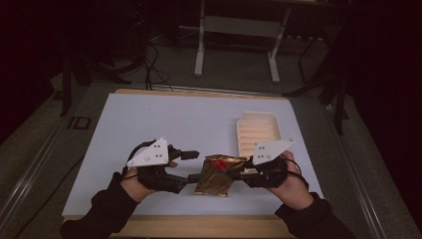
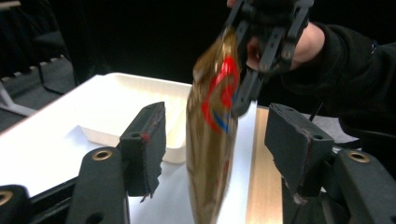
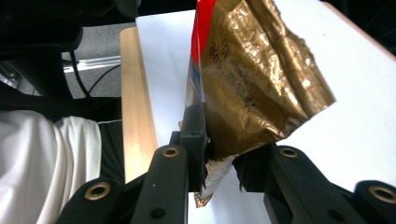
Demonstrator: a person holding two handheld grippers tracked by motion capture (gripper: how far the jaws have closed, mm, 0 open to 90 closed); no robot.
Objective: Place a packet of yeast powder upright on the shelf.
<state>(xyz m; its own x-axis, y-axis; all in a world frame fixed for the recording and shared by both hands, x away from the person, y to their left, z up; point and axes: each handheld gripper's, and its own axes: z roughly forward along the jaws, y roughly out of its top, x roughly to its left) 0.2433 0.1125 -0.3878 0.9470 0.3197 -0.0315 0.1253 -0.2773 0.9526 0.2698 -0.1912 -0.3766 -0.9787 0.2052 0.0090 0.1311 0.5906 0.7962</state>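
Two claws on one gold pouch, so I'm treating this as a handover w/ the pouch meant for the tray, I'd guess.

Left claw (image 1: pixel 193 166): jaws stand apart, pads clear of the pouch (image 1: pixel 217 174) on both sides in the left gripper view; the pouch (image 2: pixel 211 135) hangs between them w/o contact. It holds nothing.

Pouch sits mid-front of the white surface (image 1: pixel 149 124), between both hands, lifted off it as far as I can tell.

Right claw (image 3: pixel 219 156): clamped tight on the pouch's crimped edge, pads pressing the foil (image 3: pixel 261 84) flat. It alone carries the pouch.

To do this well, imo: keep the right grip firm on the seal, not the belly, since the fill would shift. Back the left claw straight out so a pad doesn't snag the foil and twist it. Then swing the pouch over the tray (image 1: pixel 259 132), which lies just behind the right hand, and lower before letting go.

Materials: pouch is thin crinkled metallised film, glossy gold, w/ a red-and-blue logo; silver inside shows at the torn-looking corner. Slippery, creases easily. Tray is pale, rigid-looking, oblong w/ rounded corners and a ribbed floor. Surface is matte white w/ a wood strip (image 1: pixel 199 226) at the near edge. Claw pads are black, rubbery, frayed at the edges.
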